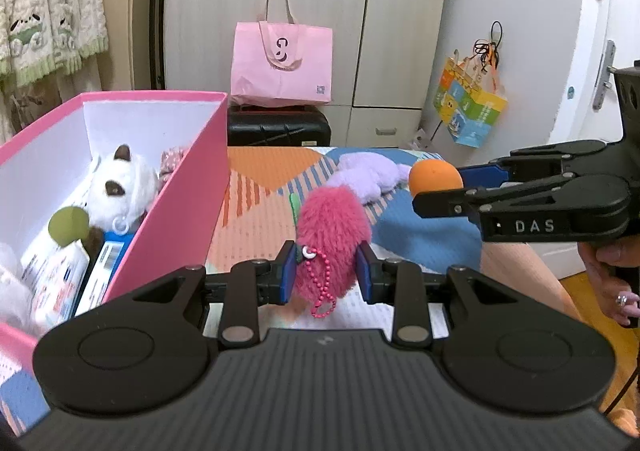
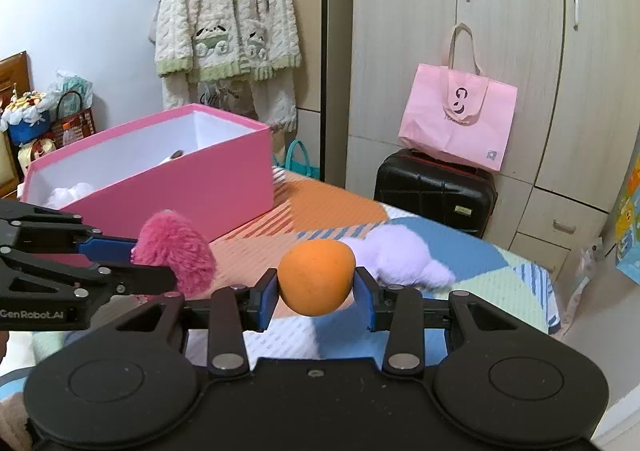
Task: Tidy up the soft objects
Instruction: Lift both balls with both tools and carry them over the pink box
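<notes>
Two soft things are held at once: the left gripper (image 1: 326,271) has its fingers closed on a pink fuzzy plush (image 1: 332,227) with a bead chain (image 1: 322,291) dangling under it, and the right gripper (image 2: 316,293) pinches an orange ball (image 2: 317,277) between its blue pads. Both hang above the bed (image 1: 256,211), just right of the pink box (image 1: 180,203), which already holds a white plush cat (image 1: 120,183) and a green ball (image 1: 69,225). A lilac plush (image 1: 368,177) lies on the bed, not yet collected. The likely risks, as I judge them: the smooth ball could squirt out of a narrow pinch, the chain could snag on the box rim, and the two grippers, close together, could knock each other when reaching for the box.
</notes>
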The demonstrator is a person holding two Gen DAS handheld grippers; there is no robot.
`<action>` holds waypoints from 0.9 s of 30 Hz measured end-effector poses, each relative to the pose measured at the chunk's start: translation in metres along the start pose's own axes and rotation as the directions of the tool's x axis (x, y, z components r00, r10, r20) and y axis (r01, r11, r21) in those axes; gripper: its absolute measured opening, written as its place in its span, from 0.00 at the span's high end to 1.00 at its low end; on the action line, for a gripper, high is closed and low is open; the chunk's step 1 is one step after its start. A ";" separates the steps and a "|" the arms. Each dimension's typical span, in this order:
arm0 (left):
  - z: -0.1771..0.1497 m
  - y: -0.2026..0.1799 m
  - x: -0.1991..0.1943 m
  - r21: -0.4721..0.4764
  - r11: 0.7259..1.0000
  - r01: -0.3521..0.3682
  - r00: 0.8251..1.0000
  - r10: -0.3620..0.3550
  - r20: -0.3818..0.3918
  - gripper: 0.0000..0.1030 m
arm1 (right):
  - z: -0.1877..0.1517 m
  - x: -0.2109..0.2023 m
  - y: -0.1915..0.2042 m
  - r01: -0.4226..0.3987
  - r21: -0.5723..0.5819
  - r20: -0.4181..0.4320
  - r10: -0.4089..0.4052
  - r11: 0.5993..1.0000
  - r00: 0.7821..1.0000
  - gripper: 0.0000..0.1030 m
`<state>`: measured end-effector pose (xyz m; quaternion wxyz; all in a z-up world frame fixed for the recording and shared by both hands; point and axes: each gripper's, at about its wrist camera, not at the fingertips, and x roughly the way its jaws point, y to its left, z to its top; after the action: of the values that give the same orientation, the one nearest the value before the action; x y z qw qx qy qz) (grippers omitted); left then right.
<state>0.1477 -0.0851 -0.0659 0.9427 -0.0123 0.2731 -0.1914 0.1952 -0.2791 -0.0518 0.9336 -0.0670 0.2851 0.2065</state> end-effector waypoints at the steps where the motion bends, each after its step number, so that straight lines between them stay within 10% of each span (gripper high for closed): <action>1: -0.002 0.001 -0.004 0.000 1.000 0.002 1.000 -0.002 0.000 0.71 | -0.002 -0.003 0.004 -0.001 -0.003 -0.005 0.001 1.000 1.000 0.56; 27: -0.013 0.058 -0.117 0.015 0.979 0.201 0.968 -0.196 -0.157 0.71 | -0.009 -0.066 0.092 -0.227 0.053 -0.085 0.231 0.972 0.969 0.55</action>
<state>0.0707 0.0128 -0.0249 0.8948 -0.0100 0.3398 -0.2895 0.1021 -0.2207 -0.0231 0.8908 -0.0229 0.3373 0.3035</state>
